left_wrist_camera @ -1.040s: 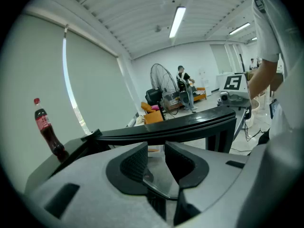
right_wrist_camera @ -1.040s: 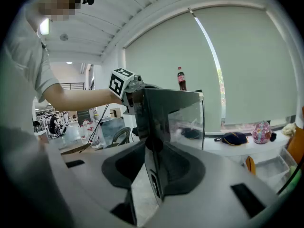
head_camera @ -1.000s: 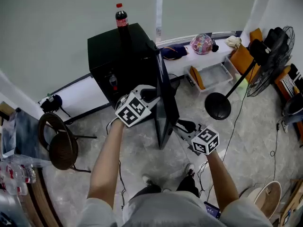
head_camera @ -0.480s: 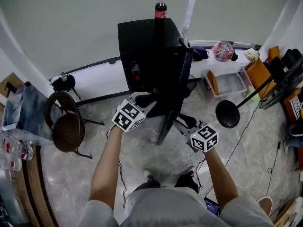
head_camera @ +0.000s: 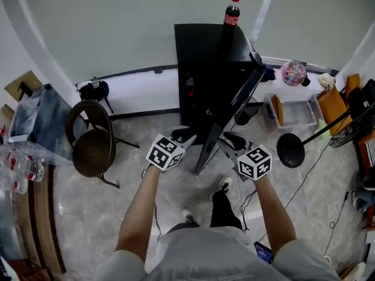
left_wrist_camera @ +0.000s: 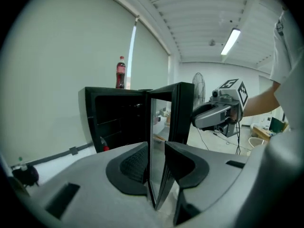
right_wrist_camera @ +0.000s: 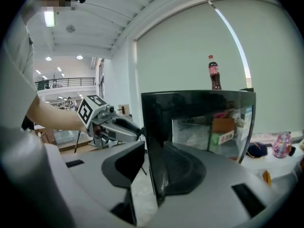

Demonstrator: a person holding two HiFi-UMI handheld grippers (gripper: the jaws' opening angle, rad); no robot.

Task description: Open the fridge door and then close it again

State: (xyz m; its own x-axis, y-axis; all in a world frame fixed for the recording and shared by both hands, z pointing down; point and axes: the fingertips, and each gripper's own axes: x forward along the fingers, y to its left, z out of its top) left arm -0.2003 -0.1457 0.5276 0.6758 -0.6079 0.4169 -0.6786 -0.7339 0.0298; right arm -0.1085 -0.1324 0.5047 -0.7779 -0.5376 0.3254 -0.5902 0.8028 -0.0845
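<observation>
The black fridge (head_camera: 208, 69) stands against the wall with a cola bottle (head_camera: 231, 12) on top. Its glass door (head_camera: 225, 122) hangs open toward me. My left gripper (head_camera: 186, 136) is on the door's inner side. In the left gripper view, the left gripper (left_wrist_camera: 156, 163) has both pads against the door's free edge (left_wrist_camera: 154, 132). My right gripper (head_camera: 227, 140) is on the outer side. Its jaws have just been closing a little around the door's edge (right_wrist_camera: 153, 141), with a gap still showing at the left finger (right_wrist_camera: 126, 163).
A wicker chair (head_camera: 91, 151) stands to the left of the fridge. A fan's round base (head_camera: 291, 150) and a plastic tray (head_camera: 290, 113) are to the right. Cables trail over the floor near the fridge. Bottles (head_camera: 17, 168) lie at the far left.
The door's free edge has swung left, in toward the fridge's front, and both grippers have travelled with it. The left gripper has rolled. My viewpoint has shifted, so the fridge sits further right.
</observation>
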